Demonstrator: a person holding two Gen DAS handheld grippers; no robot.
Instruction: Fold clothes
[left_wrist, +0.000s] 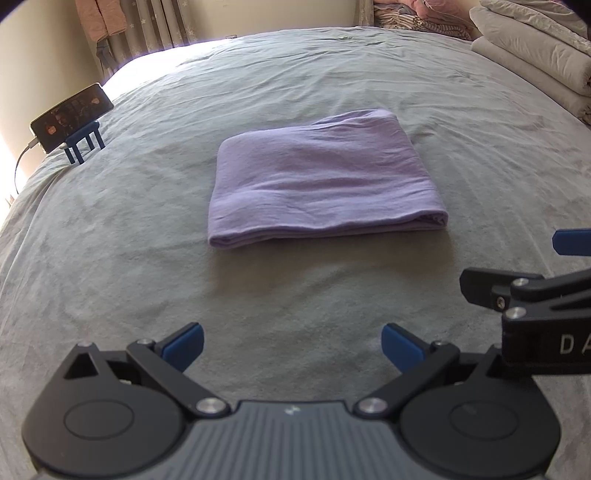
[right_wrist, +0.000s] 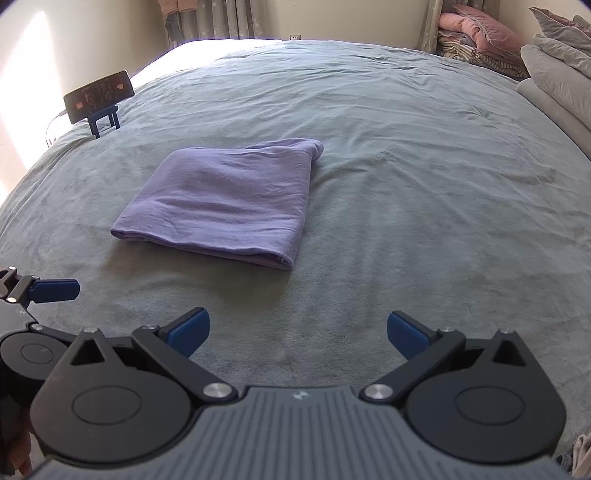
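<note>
A lilac garment (left_wrist: 321, 181) lies folded into a thick rectangle on the grey-green bedspread (left_wrist: 110, 258), mid-bed. The right wrist view shows the same garment (right_wrist: 221, 203) left of centre, its folded edge toward me. My left gripper (left_wrist: 291, 347) hovers over bare bedspread short of the garment, wide open and empty. My right gripper (right_wrist: 298, 334) is also wide open with nothing in it, nearer than the garment and to its right. Each gripper appears at the edge of the other's view, with the right gripper (left_wrist: 535, 258) at right and the left gripper's blue pad (right_wrist: 55, 290) at left.
A phone (left_wrist: 72, 116) on a small blue stand (left_wrist: 86, 142) sits at the bed's far left edge with a cable. Folded grey quilts (left_wrist: 535, 62) are stacked at the far right. Bedding is piled (right_wrist: 476, 40) beyond the bed by a curtained wall.
</note>
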